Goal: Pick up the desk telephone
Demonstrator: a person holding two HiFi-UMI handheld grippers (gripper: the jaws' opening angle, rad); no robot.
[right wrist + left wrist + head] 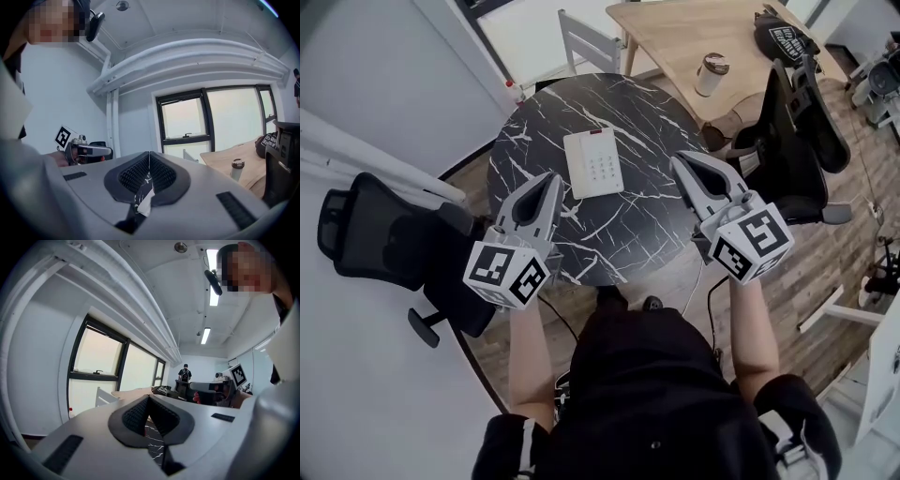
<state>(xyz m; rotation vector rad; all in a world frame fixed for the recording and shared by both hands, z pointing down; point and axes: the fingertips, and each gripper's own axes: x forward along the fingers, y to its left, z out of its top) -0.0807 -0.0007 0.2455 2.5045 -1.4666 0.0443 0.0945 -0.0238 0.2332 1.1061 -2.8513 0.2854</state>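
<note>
A round table (642, 234) with a black top, veined in white like marble, is seen in the head view. A flat white phone (592, 162) is laid on it near the middle, keypad up. Beyond it a wooden table (675, 37) is placed, on which a lidded cup (711, 75) is stood upright and a black bag (785, 37) is laid. Both tables are stood on a plank floor (834, 244).

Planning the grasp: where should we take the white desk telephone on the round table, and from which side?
Probably by its long edges, one gripper per side. The desk telephone lies flat, keypad up, long edges running away from the person; the left gripper and right gripper, both shut, stand left and right of it.
</note>
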